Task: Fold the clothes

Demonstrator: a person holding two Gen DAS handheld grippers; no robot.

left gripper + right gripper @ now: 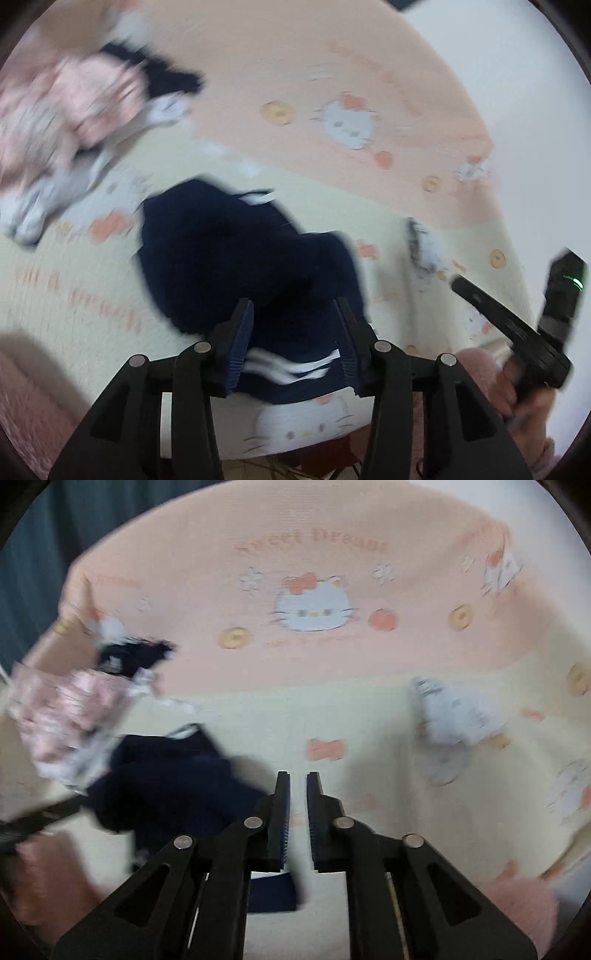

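A crumpled navy garment [236, 258] with white stripes lies on the cartoon-cat bed sheet [332, 66]. My left gripper [293, 314] hangs over its near end with the jaws wide apart. The striped hem shows between the blue pads [240, 350], which do not pinch it. In the right wrist view the same navy garment [177, 786] lies left of my right gripper [298, 786]. Its fingers stand a narrow slit apart with only sheet showing between them. From the left wrist view, the right gripper [509, 325] is at the far right, held by a hand [524, 391].
A blurred pile of pink patterned clothes [66, 110], grey-white ones and a second dark piece [162, 74] lies far left. A small folded pale garment [454, 712] rests on the right of the sheet [369, 716]. A white wall [517, 74] bounds the bed's far side.
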